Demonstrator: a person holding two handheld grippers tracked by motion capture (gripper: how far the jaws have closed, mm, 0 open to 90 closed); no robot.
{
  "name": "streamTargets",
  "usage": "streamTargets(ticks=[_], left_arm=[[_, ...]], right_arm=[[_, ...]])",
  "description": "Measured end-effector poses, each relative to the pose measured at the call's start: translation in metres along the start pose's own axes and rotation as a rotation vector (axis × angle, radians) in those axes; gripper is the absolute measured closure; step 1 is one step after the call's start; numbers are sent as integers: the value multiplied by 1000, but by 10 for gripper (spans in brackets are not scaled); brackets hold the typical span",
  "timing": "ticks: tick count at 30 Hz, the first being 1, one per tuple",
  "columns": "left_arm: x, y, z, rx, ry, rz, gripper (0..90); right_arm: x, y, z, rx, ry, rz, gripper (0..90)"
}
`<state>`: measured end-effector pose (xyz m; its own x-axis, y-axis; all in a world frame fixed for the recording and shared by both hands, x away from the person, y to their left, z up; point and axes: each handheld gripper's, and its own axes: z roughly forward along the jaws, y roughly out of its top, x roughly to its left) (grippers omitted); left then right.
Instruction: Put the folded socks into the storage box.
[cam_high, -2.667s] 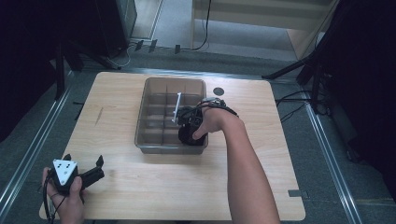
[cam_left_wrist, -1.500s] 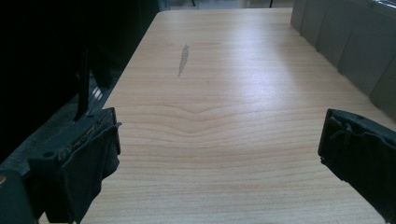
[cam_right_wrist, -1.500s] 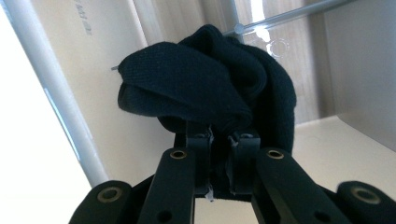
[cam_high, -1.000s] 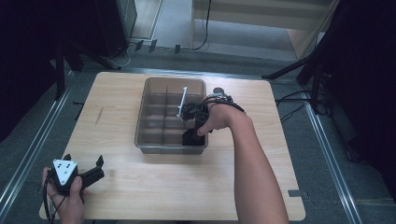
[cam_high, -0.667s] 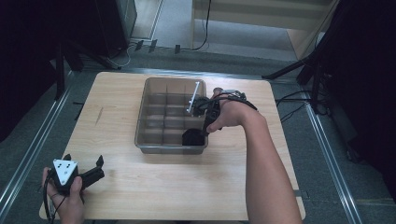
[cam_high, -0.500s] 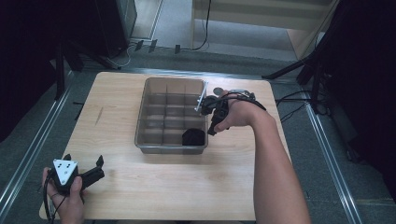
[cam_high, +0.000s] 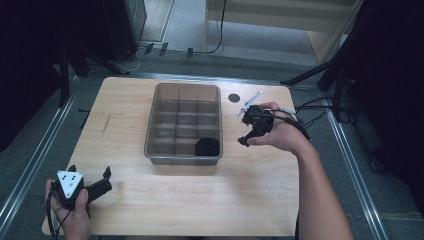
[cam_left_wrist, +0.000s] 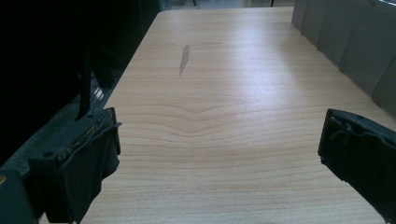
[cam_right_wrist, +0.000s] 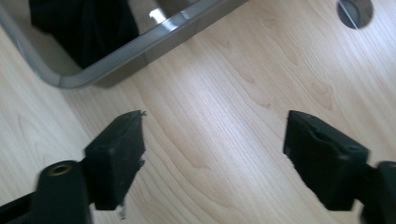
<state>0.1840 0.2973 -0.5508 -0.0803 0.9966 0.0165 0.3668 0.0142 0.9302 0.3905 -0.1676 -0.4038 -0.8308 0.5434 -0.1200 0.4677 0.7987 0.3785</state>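
Beyond the right gripper's (cam_right_wrist: 212, 158) parted, empty, just-opened fingers, a crumpled black cloth (cam_right_wrist: 86, 28) is seen cut off inside the grey plastic divided tray (cam_right_wrist: 154, 39).

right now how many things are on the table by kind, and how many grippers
grey divided bin: 1
black object in the bin's near right compartment: 1
dark round spot on the tabletop: 1
grippers, both open and holding nothing: 2, left gripper and right gripper
total: 5
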Motion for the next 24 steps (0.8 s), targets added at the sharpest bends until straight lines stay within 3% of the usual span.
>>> streamTargets(ticks=[2,9,13,16,20,24], left_arm=[[0,0,0,1,0,1,0],[0,0,0,4,4,6,0],[-1,0,0,4,4,9,0],[-1,0,0,4,5,7,0],[-1,0,0,3,4,8,0],[0,0,0,2,4,6,0]], right_arm=[[-2,-13,1,-60,5,87,183],[-2,-63,6,-324,-121,407,152],[6,-86,14,-416,-223,525,138],[14,-101,19,-481,-274,612,138],[22,-119,25,-569,-314,700,129],[31,-136,29,-643,-405,751,106]])
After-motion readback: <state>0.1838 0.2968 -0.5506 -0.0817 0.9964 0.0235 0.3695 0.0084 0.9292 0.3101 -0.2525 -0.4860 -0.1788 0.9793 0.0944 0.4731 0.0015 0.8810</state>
